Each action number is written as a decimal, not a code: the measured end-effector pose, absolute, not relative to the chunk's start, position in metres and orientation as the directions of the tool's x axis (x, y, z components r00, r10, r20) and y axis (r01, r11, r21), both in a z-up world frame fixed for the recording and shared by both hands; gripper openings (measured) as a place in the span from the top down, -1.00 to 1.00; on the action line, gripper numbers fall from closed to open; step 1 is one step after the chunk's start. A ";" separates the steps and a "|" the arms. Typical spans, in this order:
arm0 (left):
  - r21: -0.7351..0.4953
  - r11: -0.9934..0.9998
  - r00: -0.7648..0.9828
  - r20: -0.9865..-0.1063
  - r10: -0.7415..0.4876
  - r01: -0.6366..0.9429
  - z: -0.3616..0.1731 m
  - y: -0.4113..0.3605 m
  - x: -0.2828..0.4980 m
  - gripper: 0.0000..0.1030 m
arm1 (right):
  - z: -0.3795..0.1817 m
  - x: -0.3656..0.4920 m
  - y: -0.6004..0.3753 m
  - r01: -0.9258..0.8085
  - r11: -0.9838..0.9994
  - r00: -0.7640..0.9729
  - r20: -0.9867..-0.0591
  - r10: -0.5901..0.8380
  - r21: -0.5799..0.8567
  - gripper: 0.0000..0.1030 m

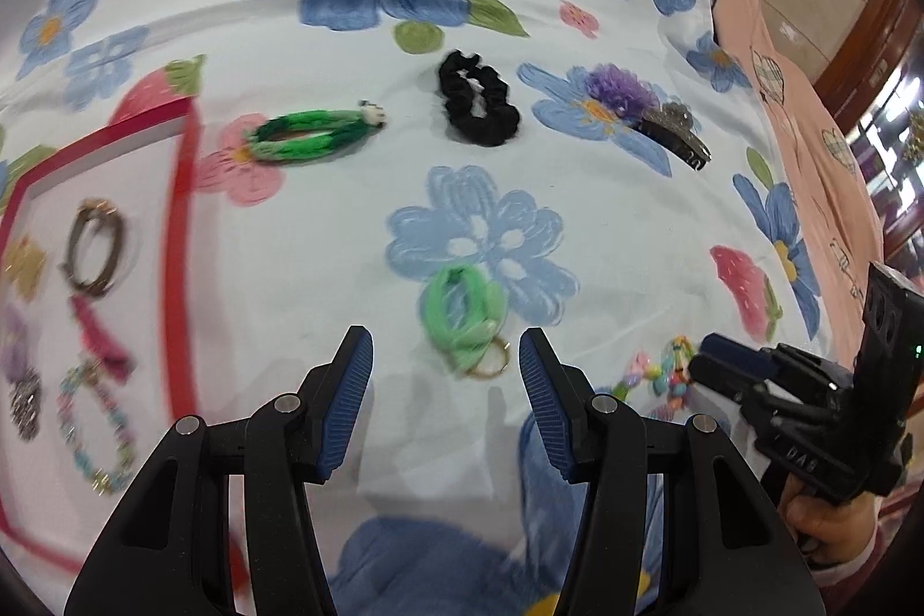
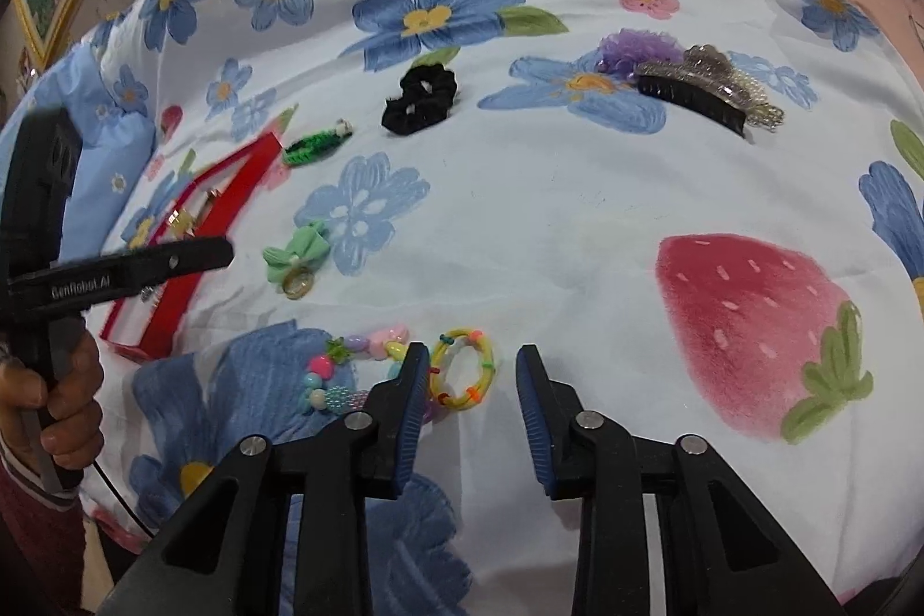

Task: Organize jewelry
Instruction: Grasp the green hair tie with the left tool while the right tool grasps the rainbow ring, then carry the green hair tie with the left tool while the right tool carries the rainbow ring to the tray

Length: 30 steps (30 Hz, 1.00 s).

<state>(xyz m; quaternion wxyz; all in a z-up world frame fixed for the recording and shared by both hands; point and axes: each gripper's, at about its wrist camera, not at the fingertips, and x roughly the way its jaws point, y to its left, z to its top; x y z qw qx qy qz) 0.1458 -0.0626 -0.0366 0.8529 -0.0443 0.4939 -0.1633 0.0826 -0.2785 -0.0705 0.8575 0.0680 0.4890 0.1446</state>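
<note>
Claws: left open, empty | right open beside yellow ring

White lettering "GenRobot.AI" runs along the black arm of the left gripper, seen from the right wrist view. In the left wrist view, the black body of the right gripper carries faint letters that look like "DAS". No other writing can be read
</note>
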 end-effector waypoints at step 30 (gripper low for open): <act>-0.284 0.941 0.528 -0.779 -0.338 0.183 -0.018 -0.007 0.119 0.82 | -0.039 0.094 -0.230 -0.290 0.909 0.510 -0.755 0.412 0.300 0.94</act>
